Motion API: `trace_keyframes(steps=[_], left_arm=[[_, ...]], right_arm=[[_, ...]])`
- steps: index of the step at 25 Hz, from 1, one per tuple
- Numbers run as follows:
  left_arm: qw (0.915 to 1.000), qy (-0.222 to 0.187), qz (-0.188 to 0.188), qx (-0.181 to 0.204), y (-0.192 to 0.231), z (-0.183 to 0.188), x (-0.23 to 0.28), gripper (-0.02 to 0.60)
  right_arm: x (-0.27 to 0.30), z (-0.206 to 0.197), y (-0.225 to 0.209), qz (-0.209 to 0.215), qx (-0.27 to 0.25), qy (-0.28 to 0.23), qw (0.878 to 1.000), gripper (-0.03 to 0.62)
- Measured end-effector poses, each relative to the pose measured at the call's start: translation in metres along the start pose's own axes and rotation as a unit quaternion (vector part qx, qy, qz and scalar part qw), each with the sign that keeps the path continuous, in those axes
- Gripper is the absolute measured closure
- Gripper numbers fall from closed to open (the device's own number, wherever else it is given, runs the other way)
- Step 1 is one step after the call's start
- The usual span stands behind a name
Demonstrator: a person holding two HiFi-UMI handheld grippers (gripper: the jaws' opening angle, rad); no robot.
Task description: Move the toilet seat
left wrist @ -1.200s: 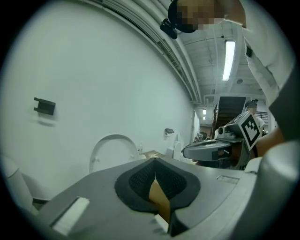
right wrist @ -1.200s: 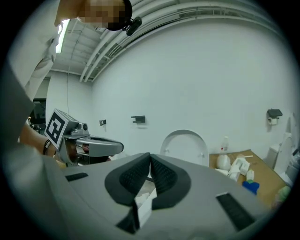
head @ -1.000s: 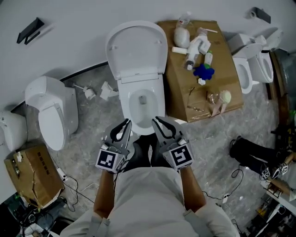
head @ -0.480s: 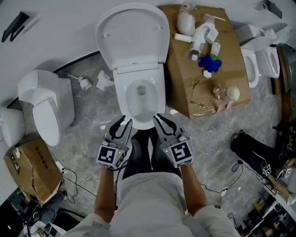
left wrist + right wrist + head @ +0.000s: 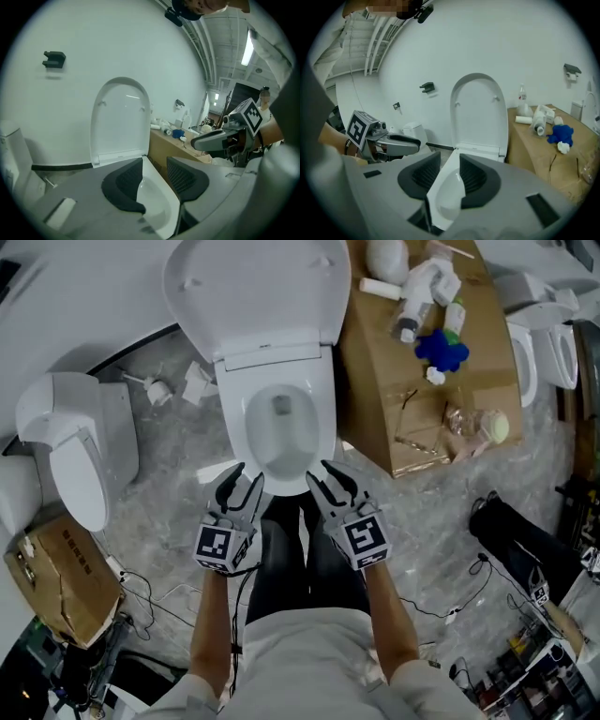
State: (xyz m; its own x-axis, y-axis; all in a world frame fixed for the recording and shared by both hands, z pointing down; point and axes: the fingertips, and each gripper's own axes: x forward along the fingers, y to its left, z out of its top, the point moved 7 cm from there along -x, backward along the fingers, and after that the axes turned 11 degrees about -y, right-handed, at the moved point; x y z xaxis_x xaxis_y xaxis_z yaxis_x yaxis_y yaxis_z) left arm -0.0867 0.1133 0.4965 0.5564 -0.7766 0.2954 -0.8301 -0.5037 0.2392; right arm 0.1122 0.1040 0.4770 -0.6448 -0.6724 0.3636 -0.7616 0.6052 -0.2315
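Note:
The white toilet's seat and lid [image 5: 258, 287] stand raised against the wall, also seen as the lid [image 5: 119, 122] and the lid [image 5: 478, 117] in the gripper views. Below them the bowl rim [image 5: 324, 427] is bare. My left gripper [image 5: 236, 476] hovers at the front left of the rim and my right gripper [image 5: 328, 472] at the front right. Neither touches the toilet. Both pairs of jaws are opening, with only air and the bowl beyond between them: left gripper [image 5: 154, 176], right gripper [image 5: 450, 171].
A flat cardboard box [image 5: 394, 399] with bottles and a blue toy [image 5: 441, 348] lies right of the toilet. A second toilet [image 5: 75, 446] stands at the left, a third [image 5: 544, 343] at the far right. Another cardboard box [image 5: 61, 568] and cables lie lower left.
The view has closed in on the toilet, and both grippers now sit at the bowl's front rim. Both pairs of jaws have spread apart from nearly shut.

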Motion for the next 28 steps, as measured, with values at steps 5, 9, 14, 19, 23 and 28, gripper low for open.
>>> trace_keyframes(steps=[5,9,14,19,23,28], left_arm=[[0.9995,0.028,0.013,-0.007,0.007,-0.044,0.010,0.412],[0.9991,0.033,0.019,-0.019,0.018,-0.071,0.018,0.385],[0.9976,0.054,0.026,-0.034,0.032,-0.108,0.025,0.348],[0.9958,0.062,0.037,-0.057,0.041,-0.141,0.029,0.314],[0.9940,0.074,0.043,-0.068,0.046,-0.168,0.032,0.285],[0.9909,0.091,0.054,-0.083,0.053,-0.201,0.032,0.254]], right_arm=[[0.015,-0.041,-0.013,-0.002,0.002,0.031,1.000,0.464],[0.026,-0.065,-0.022,-0.002,0.010,0.044,0.999,0.447],[0.040,-0.104,-0.032,-0.015,0.018,0.063,0.998,0.414],[0.046,-0.141,-0.041,-0.031,0.036,0.078,0.996,0.413],[0.047,-0.170,-0.048,-0.036,0.052,0.092,0.994,0.342],[0.049,-0.200,-0.059,-0.059,0.068,0.100,0.991,0.341]])
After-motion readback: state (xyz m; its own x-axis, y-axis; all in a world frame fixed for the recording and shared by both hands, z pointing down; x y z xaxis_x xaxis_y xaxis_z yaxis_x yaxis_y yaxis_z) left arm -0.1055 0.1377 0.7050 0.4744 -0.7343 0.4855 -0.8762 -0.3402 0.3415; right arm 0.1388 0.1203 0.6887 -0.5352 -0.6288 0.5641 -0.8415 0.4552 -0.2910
